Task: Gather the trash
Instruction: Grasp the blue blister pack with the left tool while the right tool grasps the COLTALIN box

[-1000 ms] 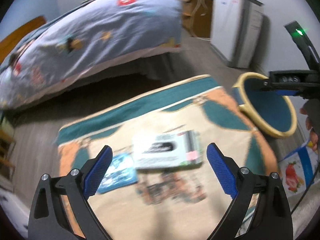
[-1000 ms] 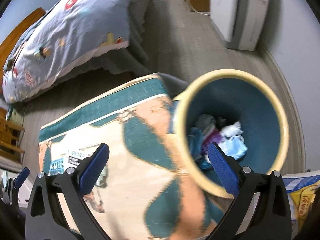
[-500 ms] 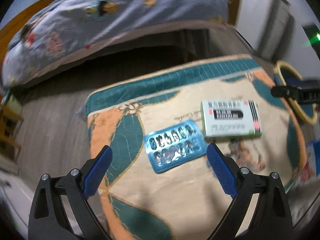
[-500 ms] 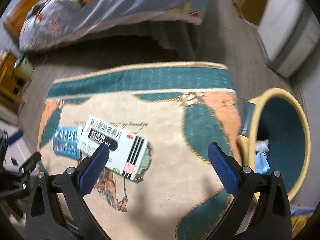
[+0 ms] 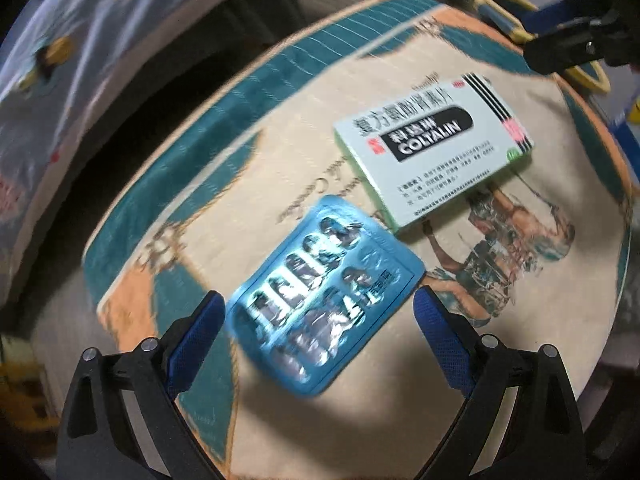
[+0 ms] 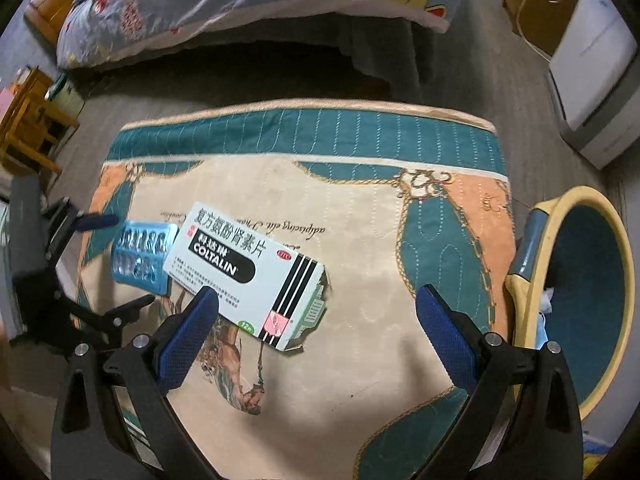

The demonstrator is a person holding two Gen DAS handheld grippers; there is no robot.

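Observation:
A blue blister pack [image 5: 320, 300] lies on the patterned mat [image 5: 256, 184], and my left gripper [image 5: 316, 316] is open with its fingers on either side of it. Beside it rests a white COLTALIN medicine box [image 5: 436, 148]. In the right wrist view the box [image 6: 248, 272] sits just ahead of my open right gripper [image 6: 316, 308], nearer its left finger, with the blister pack [image 6: 142, 256] to its left. The left gripper [image 6: 80, 264] shows at that view's left edge. A yellow-rimmed blue bin [image 6: 580, 300] stands at the mat's right edge.
A bed with a printed quilt [image 6: 240, 4] lies beyond the mat, with dark space under it. A white appliance [image 6: 592, 80] stands at the back right. A wooden stool [image 6: 32, 124] is at the left. Grey wood floor [image 6: 480, 60] surrounds the mat.
Both grippers have swung from the bin back over the mat and come down closer. The left one has closed in on the blister pack, the right one on the medicine box.

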